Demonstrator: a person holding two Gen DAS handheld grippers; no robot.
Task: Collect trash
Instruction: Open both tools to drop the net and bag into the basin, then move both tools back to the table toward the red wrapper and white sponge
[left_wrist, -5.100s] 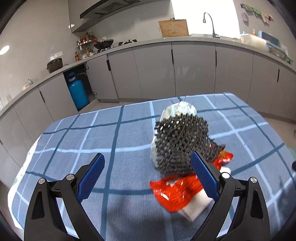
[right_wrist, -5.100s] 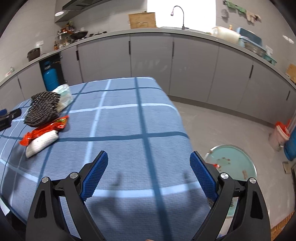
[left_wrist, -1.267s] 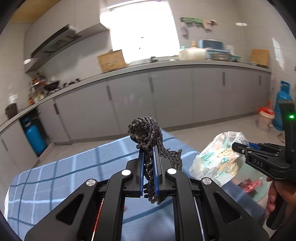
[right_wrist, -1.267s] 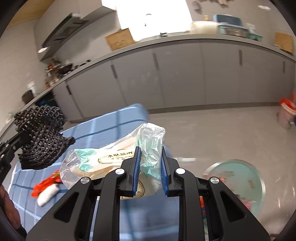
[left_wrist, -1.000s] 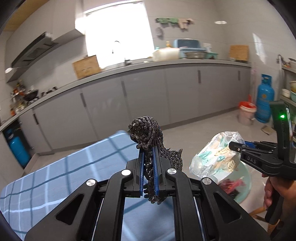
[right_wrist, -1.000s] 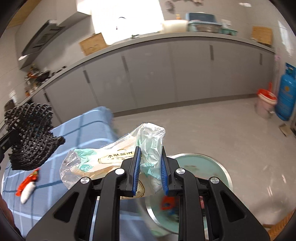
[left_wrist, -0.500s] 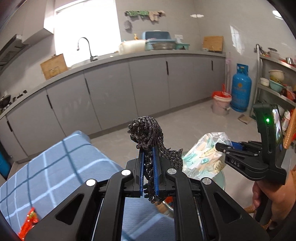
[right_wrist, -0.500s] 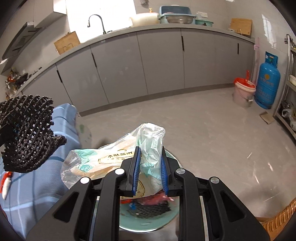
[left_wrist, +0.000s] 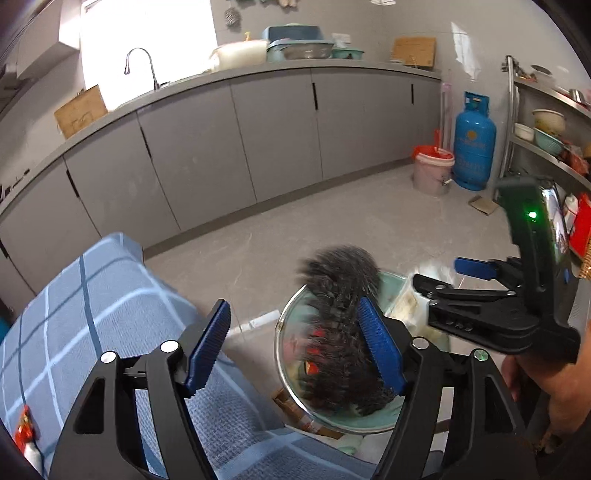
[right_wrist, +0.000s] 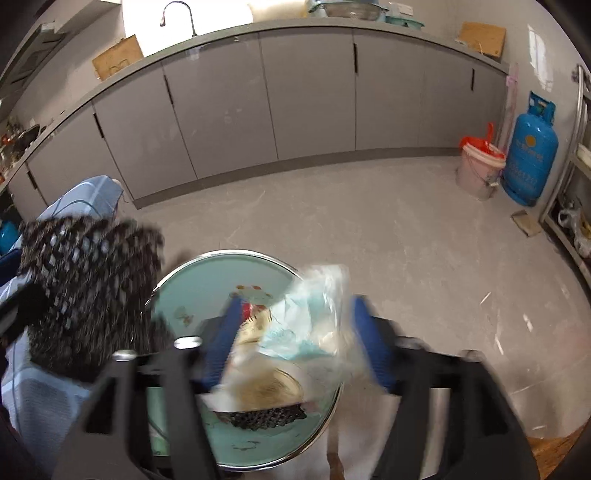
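My left gripper (left_wrist: 295, 336) is open above the floor beside the table. The black foam net (left_wrist: 343, 332) is blurred in mid-air, free of my pads, dropping over the round pale-green bin (left_wrist: 284, 354). It also shows in the right wrist view (right_wrist: 88, 288). My right gripper (right_wrist: 299, 332) is open over the same bin (right_wrist: 192, 273), and the clear plastic bag (right_wrist: 295, 325) is blurred between the spread jaws, falling. The right gripper shows in the left wrist view (left_wrist: 454, 273). More trash lies inside the bin.
The blue checked table (left_wrist: 74, 314) is at the left, with a red wrapper (left_wrist: 24, 428) at its edge. Grey cabinets (left_wrist: 277, 129) line the back. A blue gas cylinder (left_wrist: 474, 144) and a pink bucket (left_wrist: 432, 173) stand at the right, by a metal shelf (left_wrist: 546, 147).
Both grippers have opened over the bin. The black net and the plastic bag have left the pads and are falling. Both hands swung right, away from the table.
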